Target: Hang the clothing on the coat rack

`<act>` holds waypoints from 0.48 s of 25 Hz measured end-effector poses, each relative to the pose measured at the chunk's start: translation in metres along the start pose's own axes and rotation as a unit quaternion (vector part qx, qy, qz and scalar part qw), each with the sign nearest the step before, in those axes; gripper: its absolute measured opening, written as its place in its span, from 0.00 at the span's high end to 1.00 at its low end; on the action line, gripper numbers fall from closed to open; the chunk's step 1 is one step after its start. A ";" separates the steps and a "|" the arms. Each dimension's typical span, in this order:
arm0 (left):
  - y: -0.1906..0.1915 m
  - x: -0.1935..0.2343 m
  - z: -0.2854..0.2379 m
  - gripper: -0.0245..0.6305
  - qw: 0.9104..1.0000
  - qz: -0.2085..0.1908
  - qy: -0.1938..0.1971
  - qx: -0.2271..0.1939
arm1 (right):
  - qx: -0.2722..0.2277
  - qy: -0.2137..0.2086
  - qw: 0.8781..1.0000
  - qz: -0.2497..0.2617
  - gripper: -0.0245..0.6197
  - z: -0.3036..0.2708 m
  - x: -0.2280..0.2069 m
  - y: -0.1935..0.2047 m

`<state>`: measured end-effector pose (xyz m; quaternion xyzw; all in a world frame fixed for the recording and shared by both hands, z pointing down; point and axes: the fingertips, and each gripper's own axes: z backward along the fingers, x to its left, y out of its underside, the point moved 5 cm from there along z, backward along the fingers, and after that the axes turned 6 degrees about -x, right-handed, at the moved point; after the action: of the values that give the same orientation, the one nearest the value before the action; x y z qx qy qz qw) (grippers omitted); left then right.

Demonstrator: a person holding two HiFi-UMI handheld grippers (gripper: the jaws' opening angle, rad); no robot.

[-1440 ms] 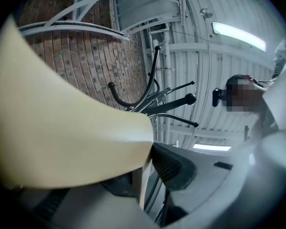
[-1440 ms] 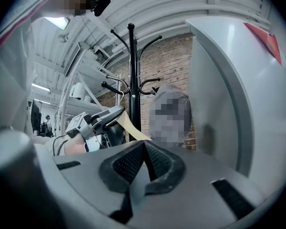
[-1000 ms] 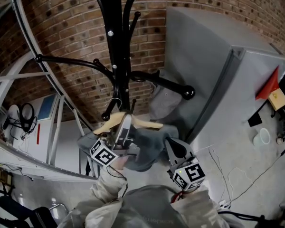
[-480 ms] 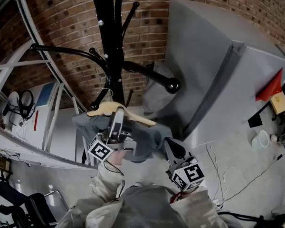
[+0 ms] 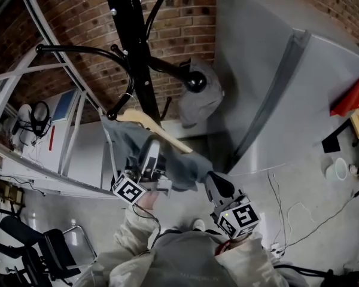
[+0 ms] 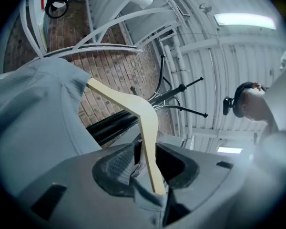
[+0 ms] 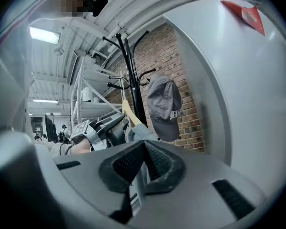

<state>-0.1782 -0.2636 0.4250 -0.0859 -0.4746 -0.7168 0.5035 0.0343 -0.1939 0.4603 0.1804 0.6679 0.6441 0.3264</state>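
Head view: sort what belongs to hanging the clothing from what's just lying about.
Job: rack, hanger, garment, left gripper, right gripper.
Lying about: cap, cup, chair, cables.

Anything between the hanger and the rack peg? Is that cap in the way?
Nothing visible. The wire hook of the hanger looks to sit at the lower peg of the coat rack, with nothing between. The cap hangs on a separate arm to the right, clear of it. The left claw stands open around the hanger.
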 end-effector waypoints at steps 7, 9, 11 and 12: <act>0.014 -0.030 0.043 0.82 0.989 -0.105 -0.001 0.106 | -0.015 0.006 1.000 0.006 0.93 0.008 0.020 -0.003; 0.014 -0.035 0.067 0.88 0.985 -0.117 -0.011 0.126 | -0.018 0.004 1.000 0.008 0.93 0.009 0.034 -0.003; 0.011 -0.037 0.094 0.91 0.982 -0.126 -0.026 0.141 | -0.022 0.002 1.000 0.011 0.93 0.010 0.051 -0.002; 0.008 -0.039 0.108 0.92 0.980 -0.132 -0.033 0.147 | -0.023 0.001 1.000 0.013 0.93 0.010 0.060 -0.002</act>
<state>-0.1916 -0.1564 0.4640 0.0290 -0.5980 -0.6962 0.3960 -0.0021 -0.1473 0.4464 0.1813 0.6509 0.6635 0.3212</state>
